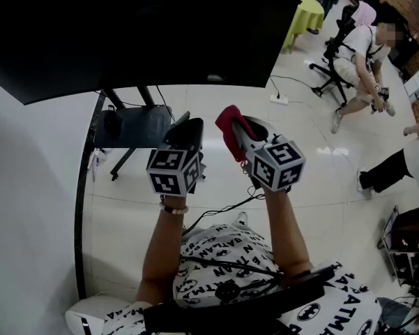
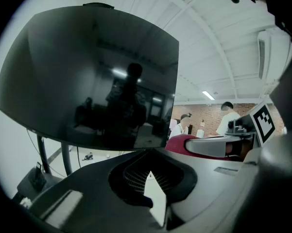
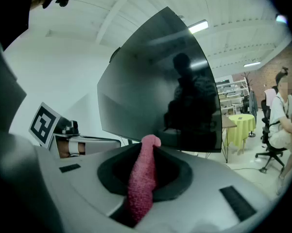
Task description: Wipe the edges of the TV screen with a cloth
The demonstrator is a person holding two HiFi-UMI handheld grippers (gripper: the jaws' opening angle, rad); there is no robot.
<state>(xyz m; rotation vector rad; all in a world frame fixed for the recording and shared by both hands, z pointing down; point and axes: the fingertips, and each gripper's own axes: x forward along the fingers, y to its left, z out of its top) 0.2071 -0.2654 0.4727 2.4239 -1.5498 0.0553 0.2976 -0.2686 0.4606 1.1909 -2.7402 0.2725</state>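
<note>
The big black TV screen (image 1: 139,26) hangs over both grippers and fills the upper part of the head view. It also shows in the left gripper view (image 2: 97,76) and the right gripper view (image 3: 160,91). My right gripper (image 1: 240,137) is shut on a red-pink cloth (image 1: 228,128), a strip of which (image 3: 142,178) sticks up between the jaws. The cloth is below the screen's lower edge and apart from it. My left gripper (image 1: 187,132) is beside it, jaws together with nothing held (image 2: 150,178).
The TV's black stand (image 1: 115,128) with a dark shelf (image 1: 136,125) is below the screen, by the white wall (image 1: 28,201). A power strip (image 1: 279,100) lies on the floor. A person on an office chair (image 1: 355,54) and a yellow-covered table (image 1: 303,12) are at the right.
</note>
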